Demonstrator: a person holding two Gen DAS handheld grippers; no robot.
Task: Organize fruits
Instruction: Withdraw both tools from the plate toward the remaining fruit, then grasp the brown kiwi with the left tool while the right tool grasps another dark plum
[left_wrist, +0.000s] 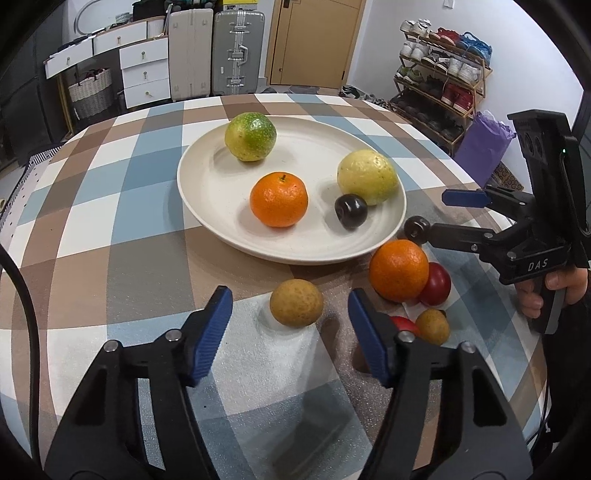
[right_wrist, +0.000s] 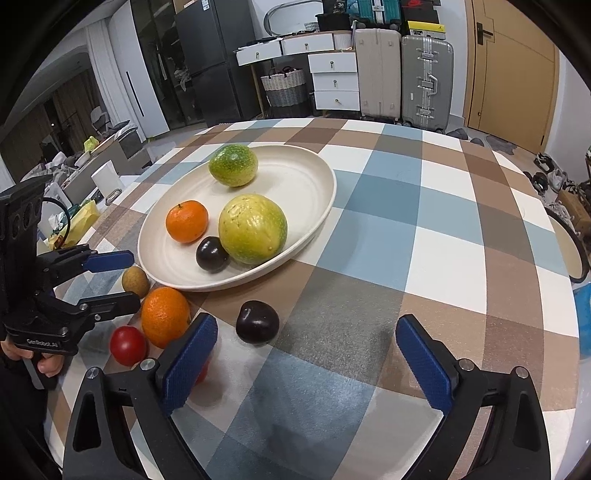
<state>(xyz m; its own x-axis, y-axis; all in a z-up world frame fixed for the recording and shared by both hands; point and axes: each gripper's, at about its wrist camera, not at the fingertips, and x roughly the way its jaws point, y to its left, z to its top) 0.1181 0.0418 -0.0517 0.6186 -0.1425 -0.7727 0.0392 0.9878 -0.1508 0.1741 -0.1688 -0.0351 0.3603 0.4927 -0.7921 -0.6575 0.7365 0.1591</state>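
Note:
A white plate (left_wrist: 207, 184) (right_wrist: 306, 177) holds a green citrus (left_wrist: 250, 136) (right_wrist: 233, 164), a small orange (left_wrist: 279, 199) (right_wrist: 187, 221), a yellow-green guava (left_wrist: 367, 176) (right_wrist: 252, 228) and a dark plum (left_wrist: 351, 212) (right_wrist: 212, 254). On the cloth lie a brown longan (left_wrist: 296, 302) (right_wrist: 135, 282), a large orange (left_wrist: 399, 270) (right_wrist: 165, 316), a red fruit (left_wrist: 436, 284) (right_wrist: 127, 345), a second longan (left_wrist: 432, 326) and a second dark plum (right_wrist: 257, 322). My left gripper (left_wrist: 290, 336) (right_wrist: 118, 278) is open, with the brown longan between its fingertips. My right gripper (right_wrist: 306, 354) (left_wrist: 439, 212) is open, just behind the loose plum.
The round table wears a checked cloth (left_wrist: 122, 206) (right_wrist: 424, 236). Another red fruit (left_wrist: 404, 325) lies partly hidden behind my left gripper's right finger. Suitcases (left_wrist: 238, 51), drawers (left_wrist: 144, 70) and a shoe rack (left_wrist: 443, 74) stand beyond the table.

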